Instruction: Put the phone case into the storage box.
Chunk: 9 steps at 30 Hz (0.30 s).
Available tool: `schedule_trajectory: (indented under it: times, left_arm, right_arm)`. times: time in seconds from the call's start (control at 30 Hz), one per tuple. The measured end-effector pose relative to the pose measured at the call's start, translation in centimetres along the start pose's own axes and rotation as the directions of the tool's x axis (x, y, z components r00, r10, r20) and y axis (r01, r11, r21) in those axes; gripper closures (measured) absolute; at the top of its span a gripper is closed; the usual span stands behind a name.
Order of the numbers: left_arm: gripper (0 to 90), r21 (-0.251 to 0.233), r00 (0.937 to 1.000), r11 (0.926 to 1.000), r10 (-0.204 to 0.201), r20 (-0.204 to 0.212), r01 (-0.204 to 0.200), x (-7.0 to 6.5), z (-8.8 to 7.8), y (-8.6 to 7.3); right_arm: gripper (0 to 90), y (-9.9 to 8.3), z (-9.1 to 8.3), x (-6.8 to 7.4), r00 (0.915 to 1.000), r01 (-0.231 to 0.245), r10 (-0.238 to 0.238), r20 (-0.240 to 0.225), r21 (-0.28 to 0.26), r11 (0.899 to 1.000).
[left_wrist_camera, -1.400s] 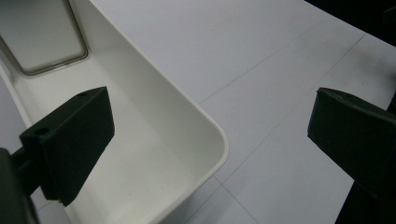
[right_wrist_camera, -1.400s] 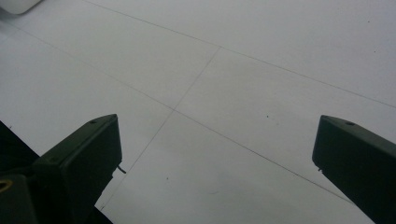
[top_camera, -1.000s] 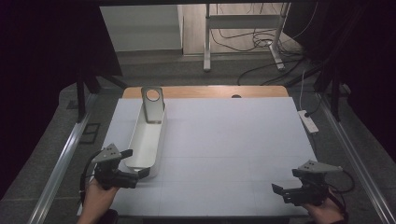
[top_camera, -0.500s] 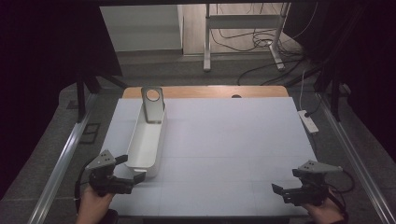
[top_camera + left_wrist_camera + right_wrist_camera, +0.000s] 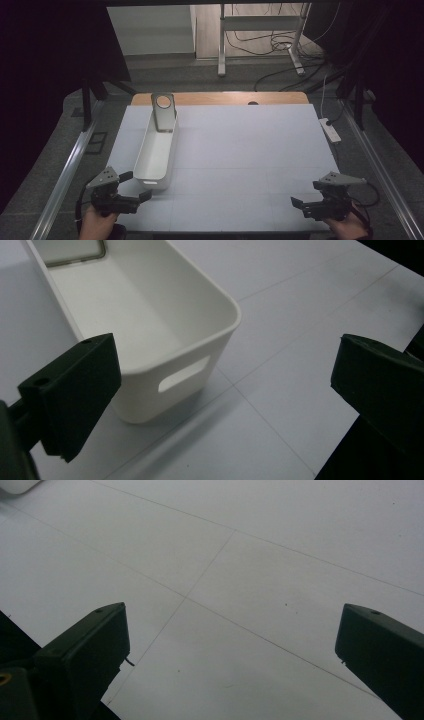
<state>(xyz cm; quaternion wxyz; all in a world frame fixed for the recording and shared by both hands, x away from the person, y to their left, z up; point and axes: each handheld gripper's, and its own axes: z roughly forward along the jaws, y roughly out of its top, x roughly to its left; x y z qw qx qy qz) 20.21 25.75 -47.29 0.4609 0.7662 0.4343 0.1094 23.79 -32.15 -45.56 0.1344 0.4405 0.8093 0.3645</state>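
A long white bin [image 5: 156, 150] lies lengthwise on the left part of the white table [image 5: 250, 150]. A grey metal plate with a round hole [image 5: 163, 111] leans in its far end. My left gripper [image 5: 135, 186] is open just short of the bin's near end and touches nothing. In the left gripper view the bin's near end [image 5: 150, 335] with its handle slot [image 5: 183, 381] lies ahead of the wide-apart jaws of that gripper [image 5: 225, 390]. My right gripper [image 5: 306, 195] is open at the near right corner. The right gripper [image 5: 235, 640] hangs over bare table [image 5: 260, 555].
A white power strip [image 5: 330, 130] lies at the table's right edge. A wooden strip [image 5: 225, 98] runs along the far edge. Metal rails [image 5: 70, 167] flank both sides, and cables lie on the floor beyond.
My left gripper has drawn back from the bin's near end toward the table's front edge. The right gripper has stayed where it was.
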Motion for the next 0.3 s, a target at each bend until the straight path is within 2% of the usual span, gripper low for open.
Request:
schedule_trajectory:
  times: [0.3]
  left_arm:
    - [0.7,-0.01,0.9995,0.9995,-0.029,0.015,0.03,0.29,-0.13,-0.13]
  right_arm:
    - [1.4,0.0,0.04,0.03,1.0,0.005,-0.005,0.0,0.002,1.0]
